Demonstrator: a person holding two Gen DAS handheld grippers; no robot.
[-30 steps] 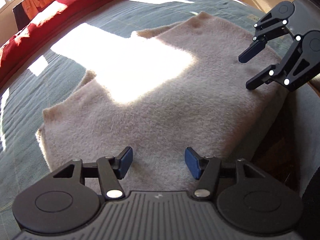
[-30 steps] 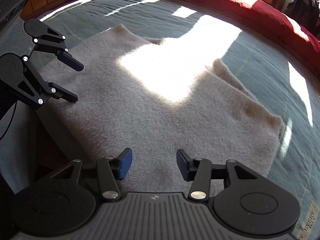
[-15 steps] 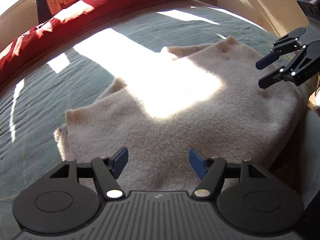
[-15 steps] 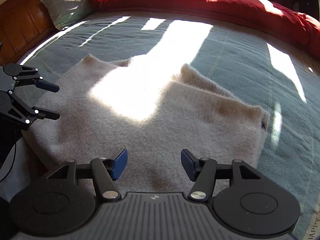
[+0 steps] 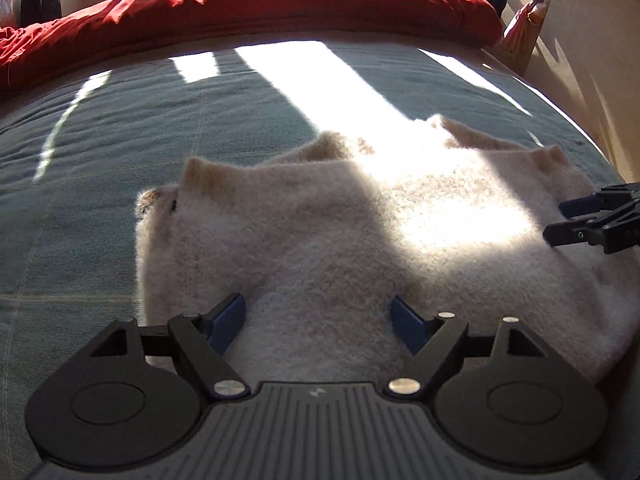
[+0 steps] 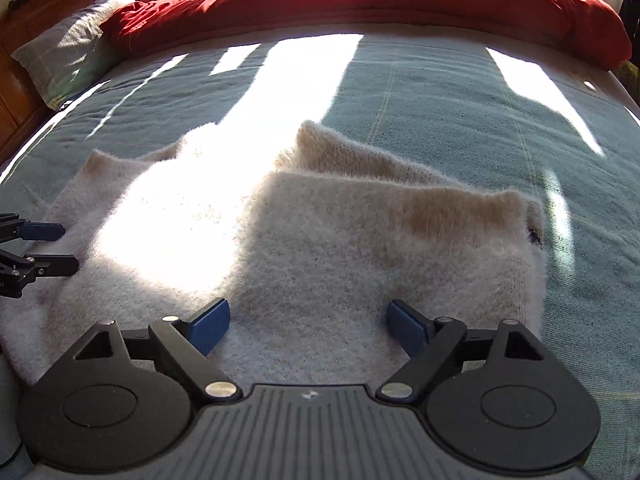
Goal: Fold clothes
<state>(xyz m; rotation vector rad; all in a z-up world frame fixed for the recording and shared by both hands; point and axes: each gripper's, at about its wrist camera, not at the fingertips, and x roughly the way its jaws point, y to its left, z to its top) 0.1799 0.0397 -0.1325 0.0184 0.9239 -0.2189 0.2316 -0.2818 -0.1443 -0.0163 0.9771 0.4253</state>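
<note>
So both your grippers have just been opening up, and nothing is caught between the jaws on either side. The left gripper [image 5: 318, 322] sits spread over the near edge of the fuzzy cream sweater [image 5: 340, 248], blue pads apart with bare knit showing in the gap. Same deal on the right gripper [image 6: 308, 322], which looks even wider, hovering over the near hem area with nothing pinched.

Compared with a second ago, both views have swung round: you're now looking straight across the grey-green bedspread [image 6: 400, 92] toward the red duvet [image 6: 360, 8] at the far side, where before everything was skewed off to an angle. The sweater itself hasn't budged as far as I can tell. It's lying flat near the bed's front edge, already doubled over, with a sleeve or lower layer peeking out at the back.

My read: you've squared up and opened wide to grab the near edge with both hands for the next fold. Watch the thick pile though, a shallow pinch may only catch the top layer.
</note>
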